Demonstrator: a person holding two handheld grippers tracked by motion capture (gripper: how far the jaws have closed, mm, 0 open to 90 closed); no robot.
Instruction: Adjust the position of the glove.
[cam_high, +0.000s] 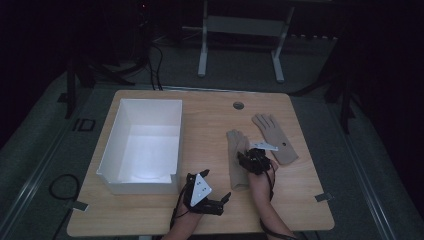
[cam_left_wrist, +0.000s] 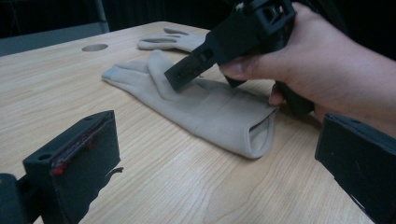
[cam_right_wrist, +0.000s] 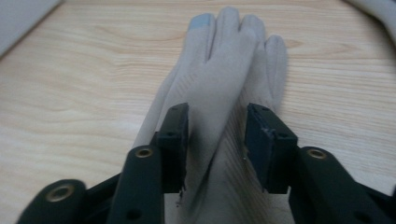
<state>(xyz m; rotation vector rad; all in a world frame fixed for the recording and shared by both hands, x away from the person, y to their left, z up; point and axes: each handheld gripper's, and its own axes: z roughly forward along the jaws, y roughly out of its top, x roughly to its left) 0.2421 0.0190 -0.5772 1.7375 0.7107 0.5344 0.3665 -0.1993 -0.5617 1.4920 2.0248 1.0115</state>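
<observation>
Glove (cam_high: 238, 159) lies flat on the wooden table (cam_high: 210, 125), its thumb between the right gripper's (cam_right_wrist: 217, 140) parted jaws. A second glove (cam_high: 274, 136) lies nearby, a white box (cam_high: 145, 145) well apart. Left gripper (cam_high: 226, 198) rests spread, empty. Dark room.

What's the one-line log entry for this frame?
right gripper: open, astride near glove | left gripper: open, idle | far glove: on table | box: empty

Both grippers are matte black; the left gripper (cam_high: 225, 197) carries a grey three-cornered plate with small holes. The right gripper (cam_right_wrist: 215, 140) has brass-ringed screw holes. Black cables trail from each along bare forearms.
</observation>
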